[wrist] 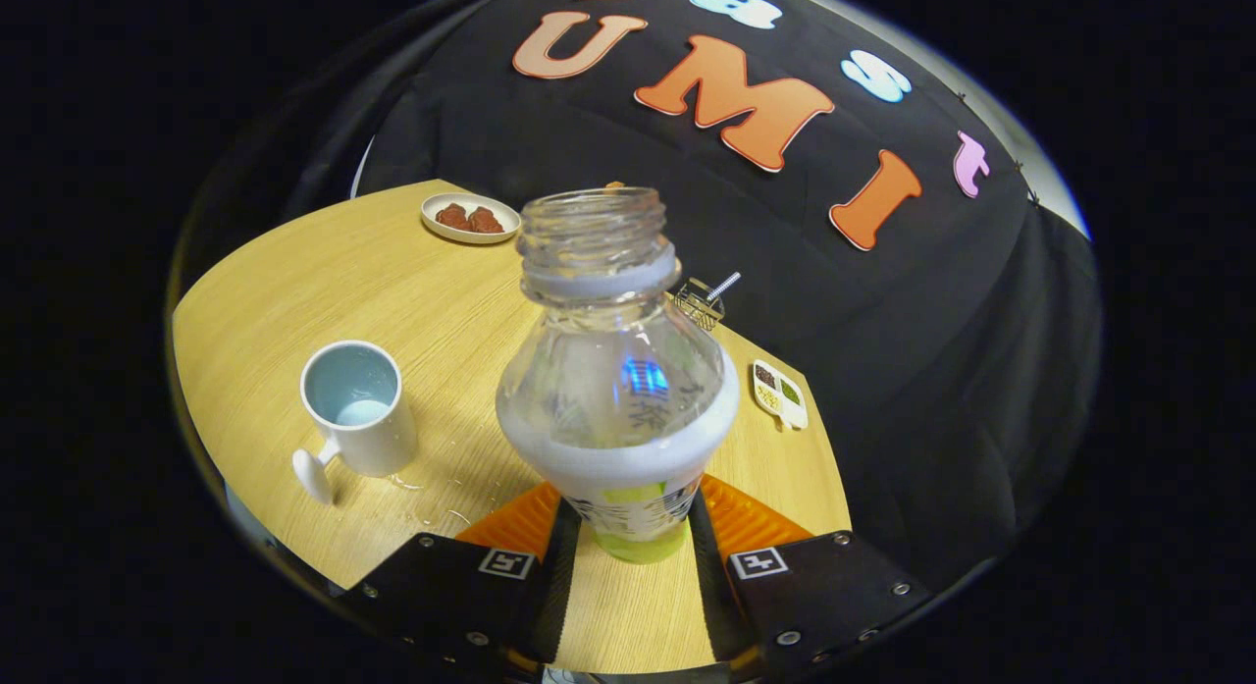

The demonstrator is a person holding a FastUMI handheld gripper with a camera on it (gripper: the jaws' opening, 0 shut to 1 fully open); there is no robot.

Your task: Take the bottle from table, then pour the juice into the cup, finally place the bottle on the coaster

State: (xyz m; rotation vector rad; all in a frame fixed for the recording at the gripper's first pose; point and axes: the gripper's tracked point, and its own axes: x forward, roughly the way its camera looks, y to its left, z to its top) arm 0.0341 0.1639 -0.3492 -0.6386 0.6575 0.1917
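Observation:
An uncapped clear plastic bottle (616, 370) stands upright between my fingers, with white liquid in its lower part and a labelled band below. My gripper (628, 527) is shut on the bottle's lower body, one finger pressing each side. A white mug (355, 409) stands on the wooden table (324, 282) to the left of the bottle, its handle towards me, with a little white liquid at the bottom. Drops of spilled liquid (432, 502) lie on the table between the mug and my left finger.
A small white plate with brown food (470, 218) sits at the table's far edge. A wire object with a metal handle (704, 299) shows just behind the bottle. A white divided dish of seeds (779, 394) lies to the right, near the table's edge.

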